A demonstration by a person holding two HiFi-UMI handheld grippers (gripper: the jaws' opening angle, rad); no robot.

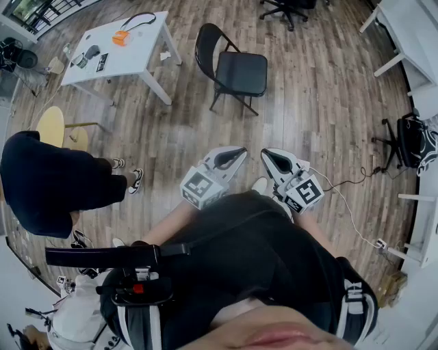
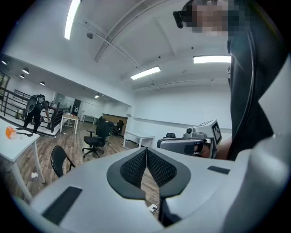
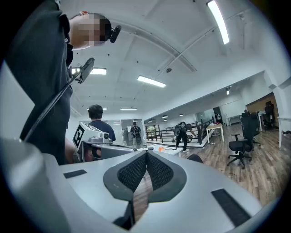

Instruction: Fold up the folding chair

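A black folding chair (image 1: 231,67) stands unfolded on the wood floor, ahead of me in the head view. The left gripper view shows its backrest (image 2: 59,159) low at the left. My left gripper (image 1: 233,156) and right gripper (image 1: 272,158) are held close to my body, side by side, well short of the chair. Both are shut with their black pads pressed together and nothing between them. In the left gripper view the left gripper's (image 2: 146,151) pads meet; the right gripper's (image 3: 146,154) do the same in its own view. Each gripper view shows the other gripper alongside.
A white table (image 1: 120,44) with small items stands left of the chair. A person in dark clothes (image 1: 48,181) stands at my left beside a yellow stool (image 1: 53,126). An office chair (image 1: 284,8) is beyond; another black chair (image 1: 409,140), white desks and a floor cable (image 1: 349,205) at right.
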